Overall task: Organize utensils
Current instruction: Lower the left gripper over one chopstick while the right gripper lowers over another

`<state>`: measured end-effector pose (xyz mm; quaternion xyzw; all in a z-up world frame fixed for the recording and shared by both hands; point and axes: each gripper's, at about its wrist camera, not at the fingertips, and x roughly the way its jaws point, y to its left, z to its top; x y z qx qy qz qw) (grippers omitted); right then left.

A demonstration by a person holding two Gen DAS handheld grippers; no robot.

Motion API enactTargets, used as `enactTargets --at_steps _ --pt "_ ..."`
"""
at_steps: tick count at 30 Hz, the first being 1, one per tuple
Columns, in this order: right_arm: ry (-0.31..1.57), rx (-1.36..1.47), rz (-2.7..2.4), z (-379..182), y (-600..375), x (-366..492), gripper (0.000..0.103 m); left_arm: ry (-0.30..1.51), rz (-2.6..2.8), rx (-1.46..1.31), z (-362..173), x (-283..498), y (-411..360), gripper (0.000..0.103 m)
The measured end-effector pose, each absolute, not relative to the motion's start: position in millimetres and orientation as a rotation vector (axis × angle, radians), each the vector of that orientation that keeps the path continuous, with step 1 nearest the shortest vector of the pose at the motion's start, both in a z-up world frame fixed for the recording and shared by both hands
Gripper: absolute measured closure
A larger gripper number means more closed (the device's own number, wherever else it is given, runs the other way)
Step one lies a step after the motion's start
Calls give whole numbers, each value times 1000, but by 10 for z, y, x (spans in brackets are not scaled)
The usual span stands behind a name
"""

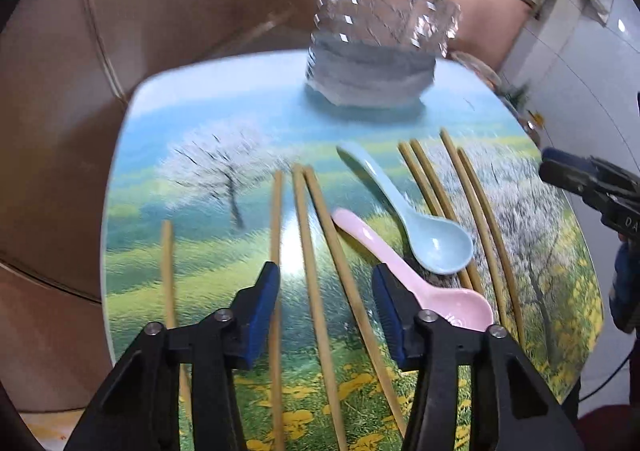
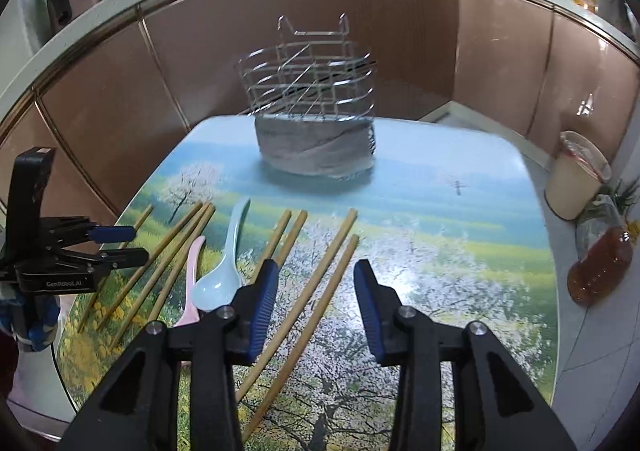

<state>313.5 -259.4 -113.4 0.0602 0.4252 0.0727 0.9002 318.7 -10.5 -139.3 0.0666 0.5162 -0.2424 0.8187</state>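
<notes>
Several bamboo chopsticks lie side by side on a table (image 1: 200, 251) printed with a landscape. A light blue spoon (image 1: 432, 239) and a pink spoon (image 1: 440, 295) lie among them, bowls toward me. My left gripper (image 1: 326, 283) hovers low over two chopsticks (image 1: 303, 227), jaws partly apart, pads clear of them. My right gripper (image 2: 316, 275) straddles another chopstick pair (image 2: 320, 267) the same way, not pressing. A wire utensil basket (image 2: 316, 111) stands at the table's far side. Each gripper shows in the other's view: right gripper (image 1: 560, 171), left gripper (image 2: 116, 247). Blue spoon (image 2: 224, 271) and pink spoon (image 2: 194, 267) lie between the two.
Brown cabinet panels (image 2: 500, 51) close in behind the table. On the tiled floor to the right stand a cream bin (image 2: 576, 179) and a bottle of amber liquid (image 2: 600, 267). The table's right half (image 2: 440, 231) carries nothing.
</notes>
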Motion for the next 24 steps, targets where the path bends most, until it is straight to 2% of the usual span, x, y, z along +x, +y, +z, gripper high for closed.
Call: enactTargets --at_steps 2,13,24 --pt "888 124 161 -1167 -2578 3174 66 1139 -539 132 -1455 3215 -110 66" --pt "906 113 196 -1278 -2546 3281 66 1232 -523 149 -1667 3329 -158 82" --pt "956 101 229 -1339 -2468 3391 66 1279 -484 140 -1710 3478 -213 88"
